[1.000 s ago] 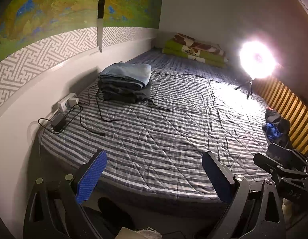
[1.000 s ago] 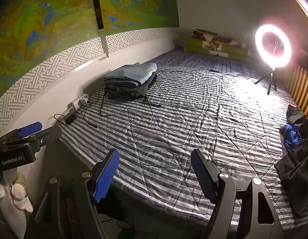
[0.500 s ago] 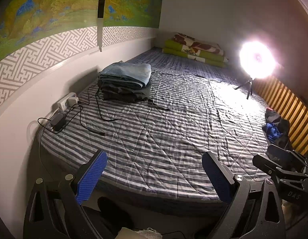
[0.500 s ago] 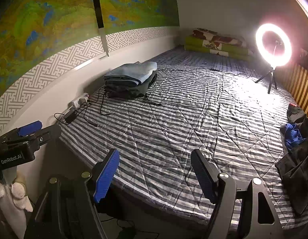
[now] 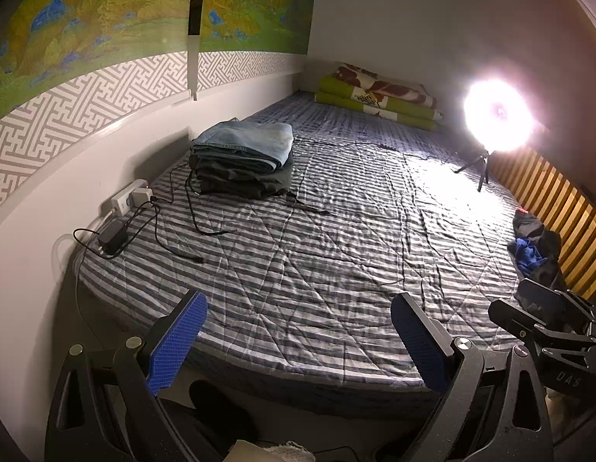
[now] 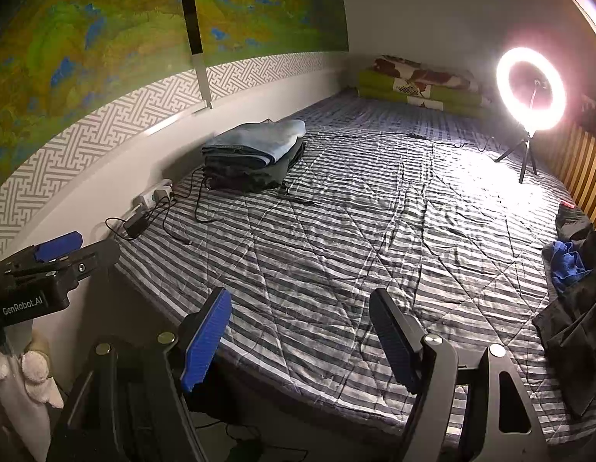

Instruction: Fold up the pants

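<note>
Nothing moved | left gripper [image 5: 298, 338], right gripper [image 6: 299, 340] jaws wide, empty | labels "GenRobot.AI", "DAS"

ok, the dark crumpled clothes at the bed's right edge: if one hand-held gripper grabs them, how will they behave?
The dark clothes lie in loose folds, so they are probably floppy and will drape. They are tangled with a blue cloth, which may come along.

Striped bed [image 5: 317, 269], folded pants stack [image 5: 244, 158] (left side), ring light [image 6: 531, 88]
</note>
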### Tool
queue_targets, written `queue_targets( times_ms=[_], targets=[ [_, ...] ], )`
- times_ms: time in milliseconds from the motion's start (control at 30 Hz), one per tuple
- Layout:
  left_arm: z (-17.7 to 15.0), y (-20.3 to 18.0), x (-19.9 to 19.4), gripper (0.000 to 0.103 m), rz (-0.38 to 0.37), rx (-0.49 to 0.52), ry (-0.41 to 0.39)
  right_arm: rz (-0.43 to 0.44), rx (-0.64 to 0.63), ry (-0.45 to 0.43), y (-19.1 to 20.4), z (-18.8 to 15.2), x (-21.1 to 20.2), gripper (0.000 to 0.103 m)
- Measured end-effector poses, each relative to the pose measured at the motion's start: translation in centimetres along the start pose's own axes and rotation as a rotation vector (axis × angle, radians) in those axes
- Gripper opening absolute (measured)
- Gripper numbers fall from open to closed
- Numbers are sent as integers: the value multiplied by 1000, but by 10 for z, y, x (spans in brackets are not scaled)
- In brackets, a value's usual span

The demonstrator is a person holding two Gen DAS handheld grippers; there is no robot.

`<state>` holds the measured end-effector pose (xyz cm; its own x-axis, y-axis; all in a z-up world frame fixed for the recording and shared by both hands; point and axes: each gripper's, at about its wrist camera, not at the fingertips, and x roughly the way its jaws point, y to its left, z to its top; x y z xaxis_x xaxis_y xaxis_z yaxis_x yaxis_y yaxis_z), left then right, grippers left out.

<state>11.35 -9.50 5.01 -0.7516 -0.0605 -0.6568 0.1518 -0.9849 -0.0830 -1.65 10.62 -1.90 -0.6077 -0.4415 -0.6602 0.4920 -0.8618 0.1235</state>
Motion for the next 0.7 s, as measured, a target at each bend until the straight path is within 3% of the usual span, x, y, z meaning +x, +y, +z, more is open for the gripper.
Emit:
queue_targets(
  times_ms=[700],
  targets=[
    [5,1,6,98,0,8,-1,1,-5,7,-2,-2,4,71]
  ],
)
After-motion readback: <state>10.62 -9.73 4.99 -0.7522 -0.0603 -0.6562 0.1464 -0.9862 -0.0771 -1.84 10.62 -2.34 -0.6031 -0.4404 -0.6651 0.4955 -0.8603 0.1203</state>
